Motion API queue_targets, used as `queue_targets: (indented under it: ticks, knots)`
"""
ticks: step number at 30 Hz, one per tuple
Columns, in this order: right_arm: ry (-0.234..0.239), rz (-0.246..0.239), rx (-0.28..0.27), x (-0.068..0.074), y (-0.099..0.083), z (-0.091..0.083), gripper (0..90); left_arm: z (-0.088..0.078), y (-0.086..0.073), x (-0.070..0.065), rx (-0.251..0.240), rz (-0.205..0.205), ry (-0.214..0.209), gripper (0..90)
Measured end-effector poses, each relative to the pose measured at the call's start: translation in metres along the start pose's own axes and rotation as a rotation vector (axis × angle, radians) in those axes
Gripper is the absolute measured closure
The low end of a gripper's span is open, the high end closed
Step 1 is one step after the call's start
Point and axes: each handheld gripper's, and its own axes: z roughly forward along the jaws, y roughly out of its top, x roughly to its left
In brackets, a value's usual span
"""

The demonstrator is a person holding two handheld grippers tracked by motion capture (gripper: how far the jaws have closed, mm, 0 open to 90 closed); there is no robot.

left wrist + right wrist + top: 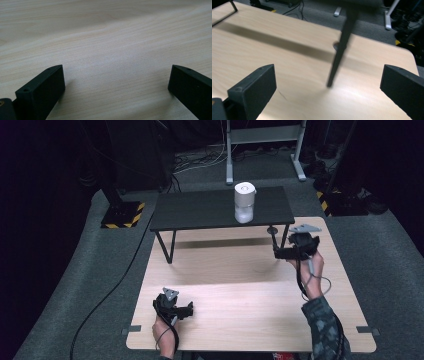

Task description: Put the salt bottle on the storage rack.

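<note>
Dark shelf (200, 210) carries the white jar (244, 201); right claw (285, 251), apart and empty, sits by its right leg (339, 50), and left claw (187, 310) rests apart near the tabletop's (240, 305) front-left corner.

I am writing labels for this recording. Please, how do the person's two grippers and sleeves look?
Both are black. The left gripper and the right gripper each carry a grey three-cornered plate on top and trail a dark cable. Their jaws are flat black blocks with small screw holes. The right forearm wears a dark patterned sleeve.
</note>
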Motion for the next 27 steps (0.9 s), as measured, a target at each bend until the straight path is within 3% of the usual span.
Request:
queue_targets:
  ticks: [1, 2, 3, 4, 6, 8, 9, 16, 27]
  knots:
    - [-0.01, 0.007, -0.004, -0.003, -0.014, -0.002, 0.0, 0.0, 0.0, 0.0, 0.0, 0.0, 0.0, 0.1]
    - [-0.017, 0.036, 0.014, -0.01, -0.041, -0.003, 0.0, 0.0, 0.0, 0.0, 0.0, 0.0, 0.001, 0.2]
    - [-0.017, 0.036, 0.014, -0.01, -0.041, -0.003, 0.0, 0.0, 0.0, 0.0, 0.0, 0.0, 0.001, 0.1]
    - [-0.017, 0.071, 0.03, -0.015, -0.061, -0.004, 0.0, 0.0, 0.0, 0.0, 0.0, 0.0, 0.0, 0.1]
    - [-0.021, 0.101, 0.047, -0.018, -0.082, -0.004, 0.0, 0.0, 0.0, 0.0, 0.0, 0.0, 0.001, 0.2]
    - [-0.056, 0.144, 0.08, -0.017, -0.116, -0.005, 0.0, 0.0, 0.0, 0.0, -0.001, 0.0, 0.001, 0.1]
    - [-0.066, 0.156, 0.092, -0.017, -0.125, -0.006, 0.0, 0.0, 0.0, 0.0, 0.0, 0.0, 0.001, 0.2]
    - [-0.084, 0.211, 0.113, -0.02, -0.156, -0.013, 0.0, 0.0, 0.0, -0.001, -0.001, 0.001, 0.002, 0.2]
    - [-0.061, 0.229, 0.104, -0.028, -0.172, -0.015, 0.0, 0.0, 0.0, -0.002, -0.004, 0.005, 0.007, 0.1]
